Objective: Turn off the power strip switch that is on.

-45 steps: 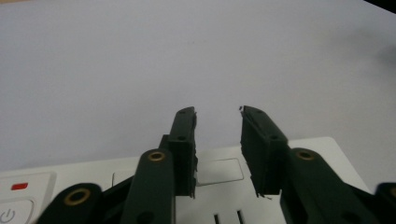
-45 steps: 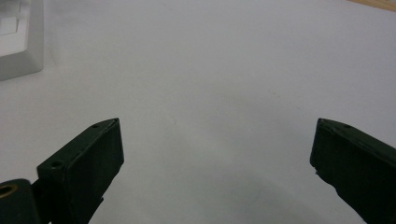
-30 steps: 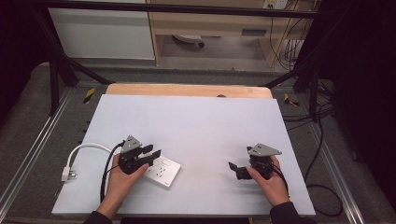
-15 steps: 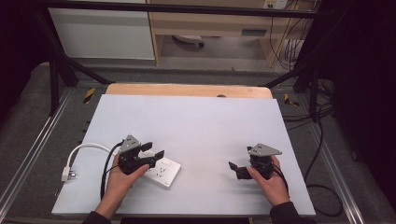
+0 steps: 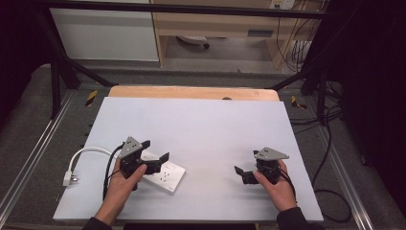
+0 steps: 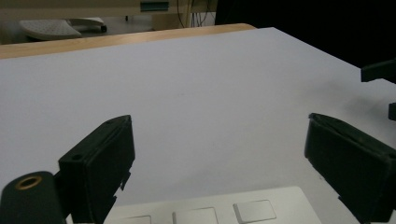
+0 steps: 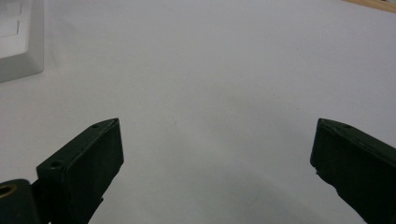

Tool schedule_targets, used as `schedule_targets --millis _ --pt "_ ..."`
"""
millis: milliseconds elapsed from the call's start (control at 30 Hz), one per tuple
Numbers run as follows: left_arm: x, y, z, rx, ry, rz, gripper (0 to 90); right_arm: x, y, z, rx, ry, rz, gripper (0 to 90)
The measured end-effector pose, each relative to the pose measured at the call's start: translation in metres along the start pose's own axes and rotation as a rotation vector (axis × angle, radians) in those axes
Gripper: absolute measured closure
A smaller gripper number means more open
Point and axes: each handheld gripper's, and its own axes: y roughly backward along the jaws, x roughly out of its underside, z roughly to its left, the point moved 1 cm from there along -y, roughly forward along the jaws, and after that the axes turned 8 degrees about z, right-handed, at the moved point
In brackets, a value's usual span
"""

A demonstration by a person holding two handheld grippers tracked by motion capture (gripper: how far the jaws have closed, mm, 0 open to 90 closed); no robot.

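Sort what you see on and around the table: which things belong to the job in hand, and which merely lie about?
In the job:
white power strip
its white cable and plug
left gripper, open over the strip

Lying about:
right gripper, open, idle
wooden board
floor cables

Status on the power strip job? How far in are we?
Early. Nothing looks done yet: the white power strip lies flat on the table, its cable and plug trailing off the left edge. In hand: the left gripper hovers over the strip, jaws wide open, nothing gripped. The right gripper waits open, apart. The grasp and everything after remain.
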Motion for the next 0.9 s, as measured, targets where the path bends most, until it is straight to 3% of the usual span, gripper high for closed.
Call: schedule_targets --millis 567,900 --pt "-0.033 0.014 0.009 -0.01 0.032 -0.064 4.5 0.0 0.001 -0.001 -0.011 0.002 -0.014 3.0" --pt "-0.051 0.033 0.014 -0.034 0.009 -0.092 4.5 -0.001 0.001 -0.001 -0.017 0.001 -0.018 3.0"
